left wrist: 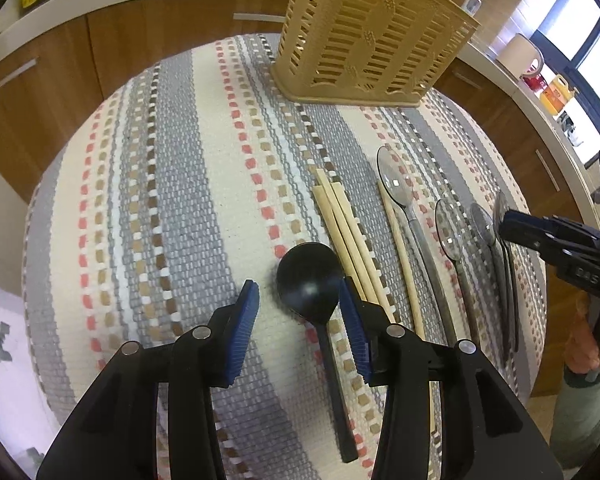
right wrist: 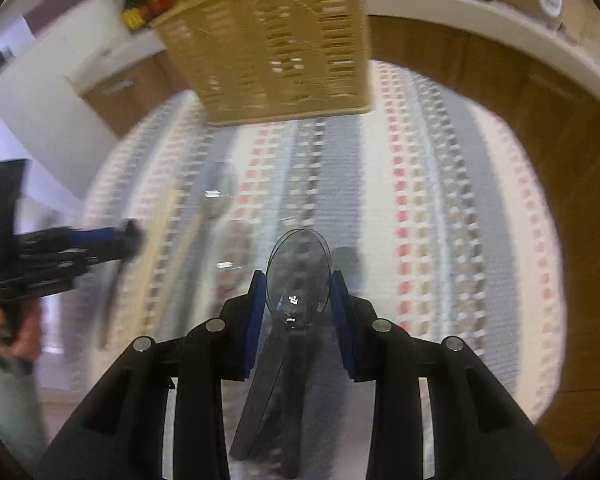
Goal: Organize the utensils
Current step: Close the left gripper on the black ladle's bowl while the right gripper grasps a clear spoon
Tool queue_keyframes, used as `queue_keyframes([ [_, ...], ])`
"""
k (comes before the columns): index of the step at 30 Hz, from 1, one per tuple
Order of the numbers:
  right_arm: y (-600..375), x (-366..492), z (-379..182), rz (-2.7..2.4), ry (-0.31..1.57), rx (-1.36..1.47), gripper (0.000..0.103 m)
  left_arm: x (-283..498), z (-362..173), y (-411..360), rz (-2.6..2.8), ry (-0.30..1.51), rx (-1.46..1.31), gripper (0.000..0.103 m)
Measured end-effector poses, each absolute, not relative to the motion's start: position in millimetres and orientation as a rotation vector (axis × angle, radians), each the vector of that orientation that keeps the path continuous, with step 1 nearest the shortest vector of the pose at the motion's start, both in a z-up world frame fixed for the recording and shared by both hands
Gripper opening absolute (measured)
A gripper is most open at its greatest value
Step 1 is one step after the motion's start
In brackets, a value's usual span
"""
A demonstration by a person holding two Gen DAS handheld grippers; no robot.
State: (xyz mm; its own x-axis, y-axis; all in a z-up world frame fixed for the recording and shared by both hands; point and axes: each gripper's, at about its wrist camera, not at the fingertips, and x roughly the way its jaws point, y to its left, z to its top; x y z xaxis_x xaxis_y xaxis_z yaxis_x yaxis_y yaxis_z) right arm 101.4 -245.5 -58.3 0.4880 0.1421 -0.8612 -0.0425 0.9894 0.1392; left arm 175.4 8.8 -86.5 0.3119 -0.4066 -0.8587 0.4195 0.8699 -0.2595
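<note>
- The left gripper (left wrist: 298,300) hovers low over the striped cloth (left wrist: 188,184) on the counter, its blue-padded fingers (left wrist: 246,320) spread wide and holding nothing
- A black spoon (left wrist: 310,280) lies on the cloth with its bowl between those two fingers and its handle running back under the gripper; the right-hand finger sits just beside the bowl's edge
- Just right of the black spoon lies a bundle of wooden chopsticks (left wrist: 348,228), then a single chopstick (left wrist: 400,248), then a clear spoon (left wrist: 396,184) and a second clear spoon (left wrist: 450,232), all roughly parallel
- The right gripper (right wrist: 298,292) pinches clear spoons (right wrist: 298,268) by the sides of the bowl; two overlapping rims and two dark handles show, so it looks like a stacked pair
- In the left wrist view the right gripper (left wrist: 504,226) is at the far right of the row, its tips at that pair of spoons (left wrist: 486,222)
- A tan slotted utensil holder (left wrist: 372,36) stands upright at the far end of the cloth, well apart from the utensils
- The right wrist view is motion-blurred; the holder (right wrist: 276,48) fills its top and the left gripper (right wrist: 130,236) shows at its left edge
</note>
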Motion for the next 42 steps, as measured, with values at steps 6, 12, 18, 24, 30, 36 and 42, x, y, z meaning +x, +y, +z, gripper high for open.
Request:
queue_keyframes([
  [6, -257.8, 99.9, -59.7, 0.103, 1.054, 0.164, 0.030, 174.8, -86.6, 9.9, -0.545, 1.132, 0.004, 0.041],
  [12, -266.5, 93.6, -55.2, 0.055, 1.048, 0.153, 0.030, 174.4, -86.3, 10.3, -0.546, 1.129, 0.008, 0.041],
  [18, -252.2, 92.2, -43.9, 0.031, 1.013, 0.097, 0.030, 174.7, -85.4, 9.6, -0.541, 1.133, 0.001, 0.043],
  [24, -212.3, 106.2, -43.0, 0.137, 1.036, 0.069, 0.035, 179.5, -84.8, 7.1, -0.508, 1.161, -0.022, 0.045],
  [30, -213.3, 118.0, -56.4, 0.128, 1.072, 0.104, 0.035, 175.9, -85.0, -19.8, -0.401, 1.138, 0.080, 0.054],
  [36, -220.1, 122.4, -56.5, 0.115, 1.087, 0.146, 0.035, 172.9, -82.3, -27.7, -0.397, 1.131, 0.123, 0.035],
  [42, -211.3, 137.9, -63.6, 0.116, 1.157, 0.204, 0.042, 175.1, -76.8, -8.6, -0.437, 1.101, 0.021, 0.034],
])
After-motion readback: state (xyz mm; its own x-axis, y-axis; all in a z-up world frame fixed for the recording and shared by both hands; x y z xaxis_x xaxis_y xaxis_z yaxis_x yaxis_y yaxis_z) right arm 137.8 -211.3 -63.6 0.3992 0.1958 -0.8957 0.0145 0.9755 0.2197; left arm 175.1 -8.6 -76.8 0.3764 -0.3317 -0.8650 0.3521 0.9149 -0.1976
